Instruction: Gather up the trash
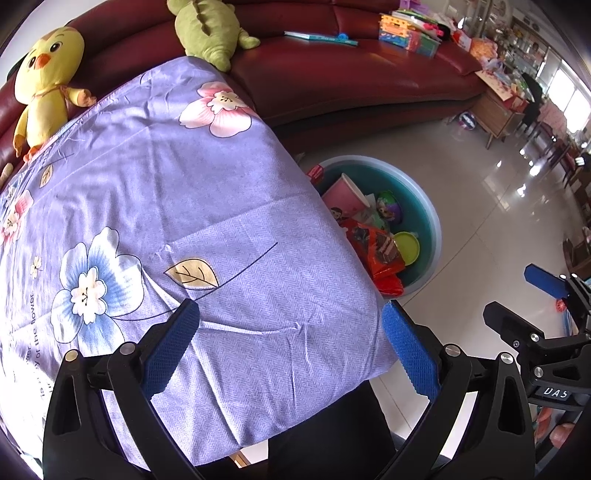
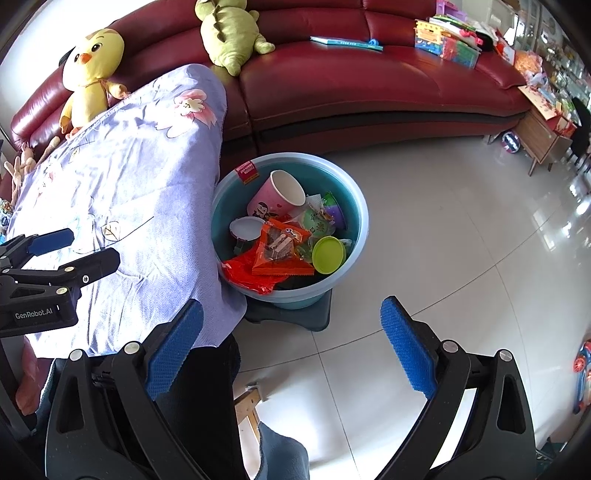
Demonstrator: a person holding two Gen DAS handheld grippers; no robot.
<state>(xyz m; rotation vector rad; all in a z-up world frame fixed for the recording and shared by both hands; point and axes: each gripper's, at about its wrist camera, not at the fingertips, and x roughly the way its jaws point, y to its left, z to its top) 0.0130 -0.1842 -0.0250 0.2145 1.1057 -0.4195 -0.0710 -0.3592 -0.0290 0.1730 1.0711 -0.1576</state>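
A blue basin (image 2: pixel 354 206) stands on the floor by the table and holds trash: a pink paper cup (image 2: pixel 277 195), an orange snack wrapper (image 2: pixel 280 251), a green lid (image 2: pixel 328 254), a red wrapper (image 2: pixel 247 275). The basin also shows in the left wrist view (image 1: pixel 430 221). My left gripper (image 1: pixel 291 339) is open and empty over the purple floral tablecloth (image 1: pixel 177 184). My right gripper (image 2: pixel 291 339) is open and empty above the floor, just in front of the basin. The left gripper shows in the right wrist view (image 2: pixel 74 247), and the right gripper in the left wrist view (image 1: pixel 524 295).
A red sofa (image 2: pixel 369 85) runs along the back with a yellow chick plush (image 2: pixel 92 74), a green plush (image 2: pixel 229 33), a book (image 2: pixel 343 42) and toys (image 2: pixel 447 40). A wooden cabinet (image 2: pixel 539 136) stands at right. A dark stand (image 2: pixel 295 314) is under the basin.
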